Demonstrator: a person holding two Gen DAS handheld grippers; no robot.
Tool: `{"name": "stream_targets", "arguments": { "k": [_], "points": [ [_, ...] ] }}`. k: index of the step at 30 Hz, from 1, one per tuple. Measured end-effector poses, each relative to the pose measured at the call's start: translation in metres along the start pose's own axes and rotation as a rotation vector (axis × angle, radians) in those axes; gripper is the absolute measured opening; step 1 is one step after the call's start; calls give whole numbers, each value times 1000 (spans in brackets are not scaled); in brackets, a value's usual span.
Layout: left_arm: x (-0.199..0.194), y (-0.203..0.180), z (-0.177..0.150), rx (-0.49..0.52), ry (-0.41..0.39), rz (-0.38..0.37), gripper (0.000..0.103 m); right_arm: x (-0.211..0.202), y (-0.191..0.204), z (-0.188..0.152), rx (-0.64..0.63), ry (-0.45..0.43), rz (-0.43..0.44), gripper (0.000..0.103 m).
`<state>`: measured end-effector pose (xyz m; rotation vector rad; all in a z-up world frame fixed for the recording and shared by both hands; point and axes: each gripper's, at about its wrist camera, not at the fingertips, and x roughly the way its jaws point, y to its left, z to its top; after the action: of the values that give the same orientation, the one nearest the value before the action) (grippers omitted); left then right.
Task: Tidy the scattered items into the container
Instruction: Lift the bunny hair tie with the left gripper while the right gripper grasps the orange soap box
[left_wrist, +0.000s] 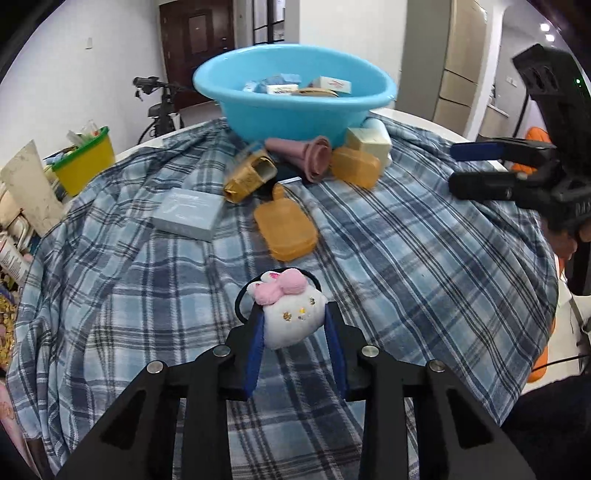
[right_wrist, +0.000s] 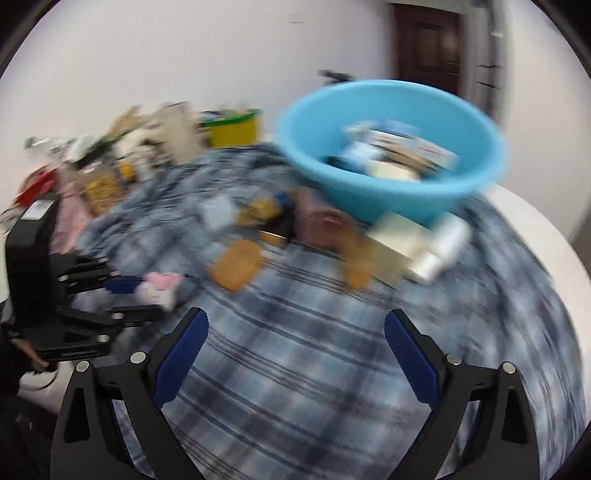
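A plaid cloth (left_wrist: 406, 258) covers the tabletop. At upper centre of the left wrist view sits the blue basin (left_wrist: 295, 96), boxes inside, more items scattered just before it. The right claw (right_wrist: 295, 354) gapes wide, holding nothing. Low in the frame, the left claw (left_wrist: 293, 317) is clamped on a white plush hair tie (left_wrist: 291, 317)
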<state>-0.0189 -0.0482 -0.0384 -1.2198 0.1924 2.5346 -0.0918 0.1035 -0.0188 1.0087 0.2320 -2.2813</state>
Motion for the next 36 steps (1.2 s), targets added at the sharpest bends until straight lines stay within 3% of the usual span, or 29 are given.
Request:
{"name": "stream_targets", "arguments": {
  "k": [5,14,28,34,36],
  "points": [
    [-3,10,5,-29,-21,18,34,39,17,16,-132,16,119,95],
    [-3,30,1,-73,-13,35,34,88,31,24,-272,84,206,95],
    [8,41,-1,-101,11,38,34,137,41,33,-333,153,227,90],
    [9,44,-3,-108,19,37,34,143,42,34,-357,160,213,65],
    [10,44,-3,-108,22,38,34,141,40,34,-350,164,217,63]
  ]
}}
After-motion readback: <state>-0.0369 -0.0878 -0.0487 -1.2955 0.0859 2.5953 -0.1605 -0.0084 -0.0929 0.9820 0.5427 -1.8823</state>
